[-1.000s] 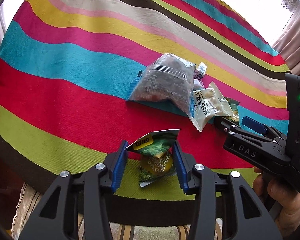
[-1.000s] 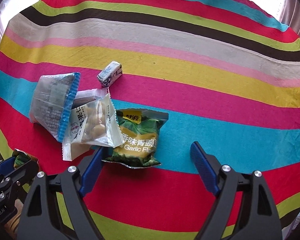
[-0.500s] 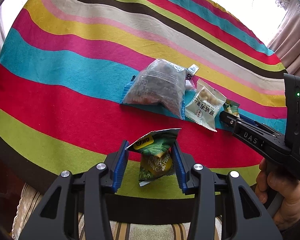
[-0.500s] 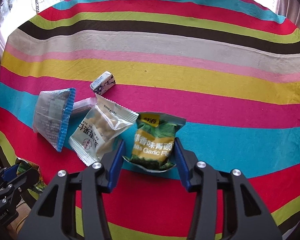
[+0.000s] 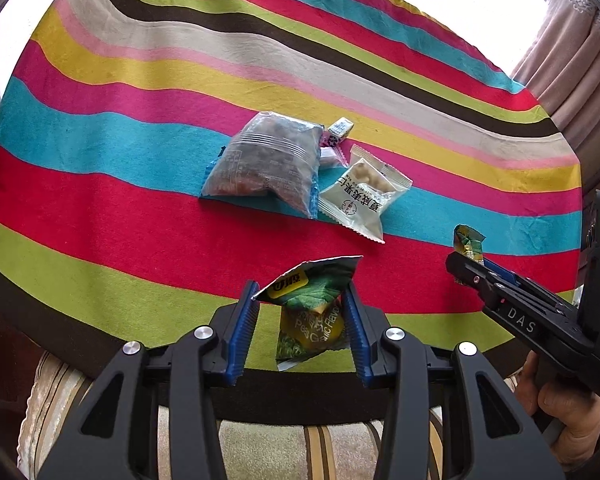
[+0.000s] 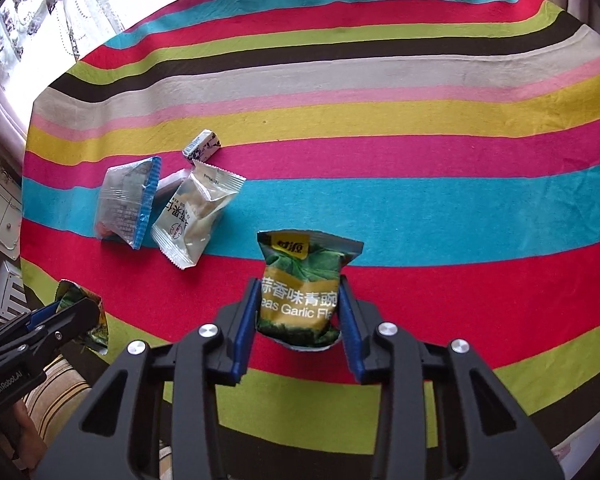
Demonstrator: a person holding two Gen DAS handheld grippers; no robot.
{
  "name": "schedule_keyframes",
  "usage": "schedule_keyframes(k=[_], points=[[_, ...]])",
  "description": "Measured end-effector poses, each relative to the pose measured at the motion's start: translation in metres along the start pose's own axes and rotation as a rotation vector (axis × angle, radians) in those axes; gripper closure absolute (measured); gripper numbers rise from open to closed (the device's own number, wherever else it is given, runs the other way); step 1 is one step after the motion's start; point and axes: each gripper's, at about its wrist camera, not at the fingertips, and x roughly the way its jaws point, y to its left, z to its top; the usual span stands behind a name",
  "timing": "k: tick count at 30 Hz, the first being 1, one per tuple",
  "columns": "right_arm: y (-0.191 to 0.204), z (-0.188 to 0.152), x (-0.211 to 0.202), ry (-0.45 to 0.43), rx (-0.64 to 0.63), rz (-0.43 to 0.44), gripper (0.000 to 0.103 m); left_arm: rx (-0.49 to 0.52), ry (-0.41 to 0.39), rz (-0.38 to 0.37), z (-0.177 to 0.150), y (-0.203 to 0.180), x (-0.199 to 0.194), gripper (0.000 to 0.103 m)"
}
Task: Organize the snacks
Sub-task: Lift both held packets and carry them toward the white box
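My left gripper is shut on a green garlic-pea packet and holds it above the near table edge. My right gripper is shut on a second green garlic-pea packet, lifted off the striped cloth. In the left wrist view the right gripper shows at the right with its packet's top sticking out. In the right wrist view the left gripper shows at the lower left. On the cloth lie a clear blue-edged bag, a white snack packet and a small wrapped candy.
The round table has a striped cloth. The clear bag, white packet and candy cluster left of centre. Curtains hang at the back right. A striped cushion lies below the near edge.
My right gripper closed on the green packet and lifted it back off the cloth, away from the white packet. My left gripper pulled back a little, still holding its packet.
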Motion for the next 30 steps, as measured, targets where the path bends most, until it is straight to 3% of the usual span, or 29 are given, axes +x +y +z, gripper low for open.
schedule_keyframes(k=[16,30], points=[[-0.056,-0.052,-0.074,-0.076,0.097,0.057,0.065,0.148,0.025,-0.034,-0.029,-0.080,-0.009,0.063],[-0.124,-0.102,-0.111,-0.113,0.214,0.037,0.065,0.277,0.090,-0.092,-0.065,-0.162,-0.004,0.063]])
